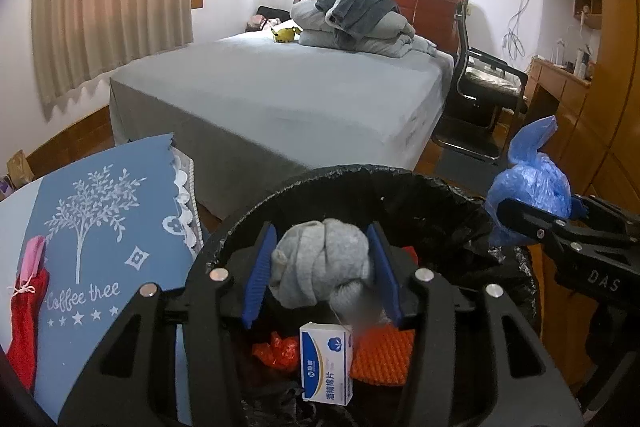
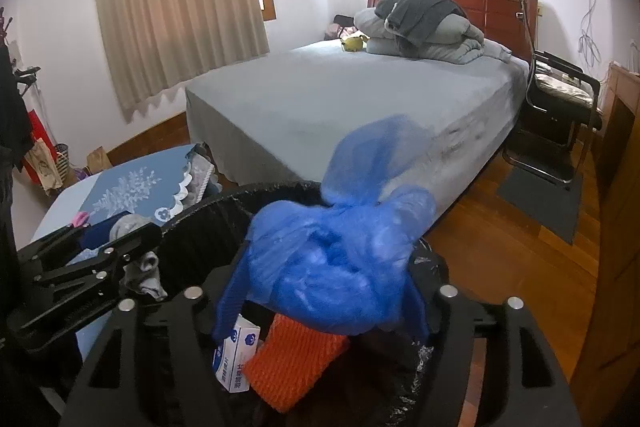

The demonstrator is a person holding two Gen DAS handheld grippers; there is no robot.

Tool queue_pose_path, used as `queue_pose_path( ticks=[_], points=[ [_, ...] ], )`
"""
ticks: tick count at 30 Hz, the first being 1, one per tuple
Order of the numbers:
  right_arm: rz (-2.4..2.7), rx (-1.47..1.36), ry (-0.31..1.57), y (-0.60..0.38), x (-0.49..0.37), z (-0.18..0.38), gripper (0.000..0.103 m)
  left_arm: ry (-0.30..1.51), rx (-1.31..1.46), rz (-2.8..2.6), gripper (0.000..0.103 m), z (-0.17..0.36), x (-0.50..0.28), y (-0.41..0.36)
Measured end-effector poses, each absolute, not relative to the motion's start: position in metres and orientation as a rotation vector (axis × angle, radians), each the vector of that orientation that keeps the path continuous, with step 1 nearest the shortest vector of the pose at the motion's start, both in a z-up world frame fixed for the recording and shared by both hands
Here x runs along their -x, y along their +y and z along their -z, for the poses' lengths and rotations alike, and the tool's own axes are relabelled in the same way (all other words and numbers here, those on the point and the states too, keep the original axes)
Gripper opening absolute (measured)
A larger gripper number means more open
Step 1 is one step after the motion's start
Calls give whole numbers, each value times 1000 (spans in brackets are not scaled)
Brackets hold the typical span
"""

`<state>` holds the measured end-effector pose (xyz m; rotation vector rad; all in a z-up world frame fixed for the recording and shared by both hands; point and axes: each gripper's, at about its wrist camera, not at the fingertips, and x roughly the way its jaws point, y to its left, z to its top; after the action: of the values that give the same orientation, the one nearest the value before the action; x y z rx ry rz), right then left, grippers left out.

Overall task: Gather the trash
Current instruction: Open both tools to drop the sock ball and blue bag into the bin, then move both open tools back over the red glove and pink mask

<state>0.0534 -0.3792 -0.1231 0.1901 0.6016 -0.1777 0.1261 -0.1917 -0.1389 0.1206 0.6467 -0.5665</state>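
A black-lined trash bin [image 1: 360, 173] stands right under both grippers. My left gripper [image 1: 322, 231] is over its mouth with a balled grey sock [image 1: 320, 267] between the blue pads [image 1: 262, 267]. The sock's hanging tail is blurred and it looks loose in the jaws. My right gripper [image 2: 324, 267] is over the bin's right side [image 2: 432, 259]. A crumpled blue plastic bag [image 2: 340, 259] fills its jaws, hides the fingertips and is blurred on top. Inside the bin lie a white and blue box [image 1: 326, 363], orange foam netting [image 1: 384, 359] and a red wrapper [image 1: 276, 351].
At the left a table carries a blue "coffee tree" cloth [image 1: 100, 227] and a red pouch [image 1: 26, 307]. A grey bed [image 1: 280, 95] fills the room behind the bin. On the right are a black chair [image 1: 480, 99], wooden cabinets and a wooden floor [image 2: 500, 247] with a dark mat.
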Motion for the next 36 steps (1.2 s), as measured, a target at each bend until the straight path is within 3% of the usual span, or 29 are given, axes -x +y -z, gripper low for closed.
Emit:
queue_pose_path(
  ticks=[2, 7, 9, 11, 36],
  points=[
    [181, -187, 606, -379, -55, 123, 79, 643, -103, 568, 67, 138, -127, -189],
    [199, -179, 590, -378, -53, 120, 90, 627, -83, 532, 73, 132, -129, -176],
    [206, -178, 575, -377, -52, 117, 97, 617, -73, 499, 80, 128, -131, -166],
    [207, -178, 566, -375, -50, 114, 97, 605, -67, 460, 86, 123, -132, -154],
    [-27, -114, 541, -244, -104, 94, 97, 545, 6, 30, 90, 100, -128, 51]
  ],
)
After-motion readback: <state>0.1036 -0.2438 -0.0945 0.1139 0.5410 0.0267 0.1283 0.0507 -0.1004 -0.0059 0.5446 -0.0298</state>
